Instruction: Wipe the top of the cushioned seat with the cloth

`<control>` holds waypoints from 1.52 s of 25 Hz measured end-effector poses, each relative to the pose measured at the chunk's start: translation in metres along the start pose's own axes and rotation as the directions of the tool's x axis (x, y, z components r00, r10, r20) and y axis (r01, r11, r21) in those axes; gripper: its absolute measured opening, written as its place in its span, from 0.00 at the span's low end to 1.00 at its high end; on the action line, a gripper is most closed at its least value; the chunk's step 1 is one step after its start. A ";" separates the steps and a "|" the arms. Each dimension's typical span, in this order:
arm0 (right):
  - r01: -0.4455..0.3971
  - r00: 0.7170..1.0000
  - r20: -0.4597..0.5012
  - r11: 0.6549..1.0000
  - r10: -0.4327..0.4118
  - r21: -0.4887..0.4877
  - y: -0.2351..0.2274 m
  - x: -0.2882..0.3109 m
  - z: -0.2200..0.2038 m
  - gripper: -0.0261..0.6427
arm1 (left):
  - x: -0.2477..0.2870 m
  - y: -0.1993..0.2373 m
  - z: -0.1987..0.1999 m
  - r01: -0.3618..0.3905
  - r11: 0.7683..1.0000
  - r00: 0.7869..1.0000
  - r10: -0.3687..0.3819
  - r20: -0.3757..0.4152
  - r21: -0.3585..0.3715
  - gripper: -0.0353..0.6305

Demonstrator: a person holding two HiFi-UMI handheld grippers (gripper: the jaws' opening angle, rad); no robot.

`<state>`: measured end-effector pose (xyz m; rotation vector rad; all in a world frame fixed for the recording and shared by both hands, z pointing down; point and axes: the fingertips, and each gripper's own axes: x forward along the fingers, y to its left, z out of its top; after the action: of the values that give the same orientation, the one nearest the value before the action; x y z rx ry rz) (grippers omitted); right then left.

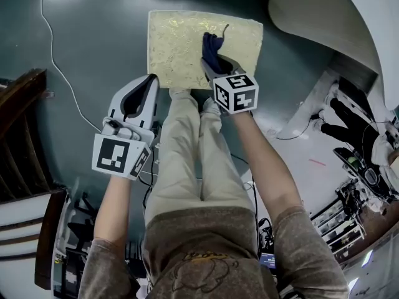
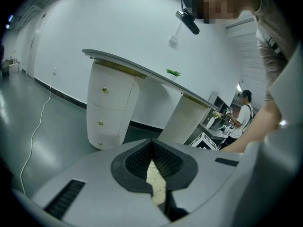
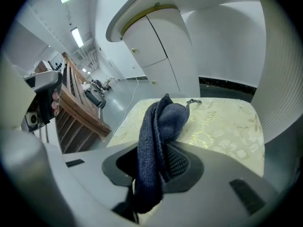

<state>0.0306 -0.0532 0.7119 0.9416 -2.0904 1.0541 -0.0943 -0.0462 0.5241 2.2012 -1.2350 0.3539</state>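
So right gripper (image 1: 211, 60) was clamped on cloth (image 3: 158, 126), wad poking ahead of jaws; cushioned seat (image 1: 177, 42) lay directly below and ahead. Left gripper (image 1: 151, 81) was closed, empty, off seat's near edge.

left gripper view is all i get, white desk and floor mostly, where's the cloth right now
Observer: The cloth is dark blue, bunched and clamped in the tongs of the right gripper.
Operator: is it over the seat
Observer: Yes. In the head view it is above the near half of the cushioned seat, about midway across. I cannot tell whether it touches.
Operator: where's my left one against the seat
Observer: The left gripper hangs by the seat's near left corner, apart from the cloth.
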 end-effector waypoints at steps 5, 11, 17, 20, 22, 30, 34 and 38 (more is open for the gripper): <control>-0.054 0.998 -0.018 0.998 0.053 -0.035 0.029 0.017 0.003 0.21 | -0.009 0.009 0.000 -0.023 1.000 1.000 0.023 0.009 -0.012 0.08; -0.115 0.993 -0.033 0.993 0.113 -0.042 0.062 0.036 0.008 0.21 | -0.020 0.019 -0.001 -0.049 0.998 0.999 0.050 0.016 -0.027 0.08; -0.161 0.987 -0.033 0.986 0.160 -0.042 0.087 0.051 0.011 0.21 | -0.026 0.026 -0.004 -0.067 0.997 0.998 0.067 0.015 -0.032 0.08; -0.179 0.983 -0.038 0.983 0.178 -0.042 0.096 0.056 0.011 0.21 | -0.028 0.027 -0.006 -0.072 0.997 0.997 0.072 0.013 -0.035 0.08; -0.194 0.980 -0.044 0.980 0.192 -0.042 0.104 0.059 0.010 0.21 | -0.029 0.028 -0.007 -0.072 0.997 0.997 0.072 0.010 -0.032 0.08; -0.313 0.947 -0.095 0.948 0.306 -0.065 0.147 0.073 0.003 0.21 | -0.029 0.033 -0.008 -0.073 0.997 0.997 0.073 0.007 -0.027 0.08; -0.318 0.948 -0.062 0.945 0.313 -0.080 0.149 0.058 0.007 0.21 | -0.027 0.024 -0.005 -0.062 0.998 0.998 0.063 0.007 -0.018 0.08; -0.279 0.960 -0.006 0.956 0.280 -0.092 0.141 0.038 0.013 0.21 | -0.030 0.017 -0.006 -0.044 0.999 0.999 0.044 0.012 -0.010 0.08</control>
<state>-0.1060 -0.0155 0.6763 0.6162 -2.3044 1.0817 -0.1244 -0.0291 0.5206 2.1741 -1.2911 0.3516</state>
